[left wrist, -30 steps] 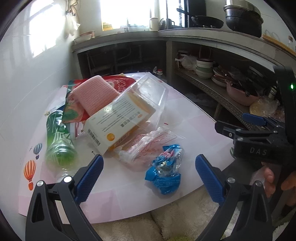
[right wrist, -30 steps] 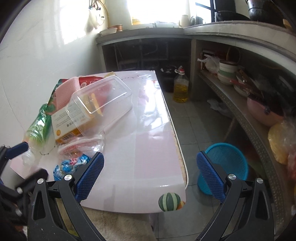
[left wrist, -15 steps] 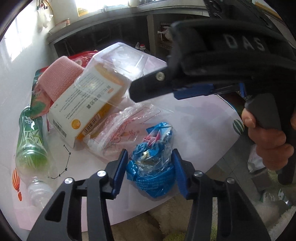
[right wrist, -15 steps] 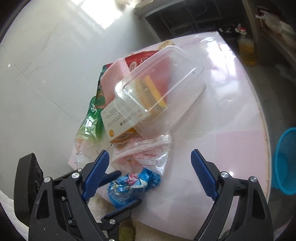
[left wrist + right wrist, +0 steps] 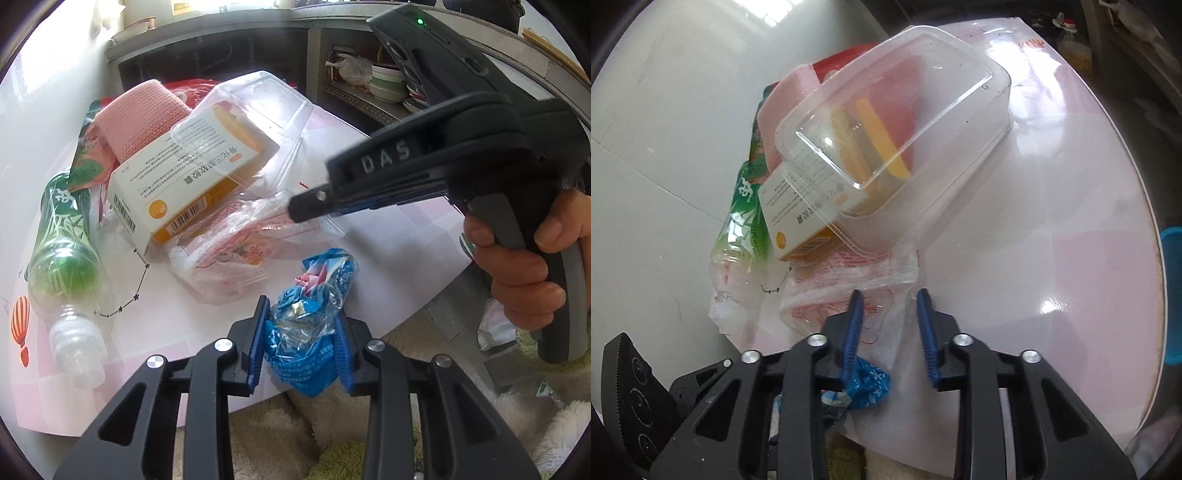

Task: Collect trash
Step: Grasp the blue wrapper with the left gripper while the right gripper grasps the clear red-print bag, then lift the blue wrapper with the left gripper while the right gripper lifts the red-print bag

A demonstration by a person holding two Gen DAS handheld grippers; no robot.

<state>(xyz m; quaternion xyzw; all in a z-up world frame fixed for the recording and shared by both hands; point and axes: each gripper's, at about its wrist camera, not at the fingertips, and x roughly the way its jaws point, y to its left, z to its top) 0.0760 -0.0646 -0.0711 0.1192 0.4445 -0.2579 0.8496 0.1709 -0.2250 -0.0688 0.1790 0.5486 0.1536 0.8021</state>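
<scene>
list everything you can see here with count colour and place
blue wrapper: 1, blue and clear, table's near edge, clamped in left hand-held gripper
clear printed bag: 1, clear with red print, middle of pile, an edge between the right jaws
carton: 1, white and orange, partly under the clear tub
clear tub: 1, transparent, upside down on the pile
bottle: 1, green label, lying at pile's left
pink cloth: 1, pink, behind carton
red packet: 1, red, back of pile
table: 1, pale pink
basket: 1, blue, past the table's right edge
left hand-held gripper: 1, black, blue pads
right hand-held gripper: 1, black, blue pads, nearly shut
hand: 1, on right handle
</scene>
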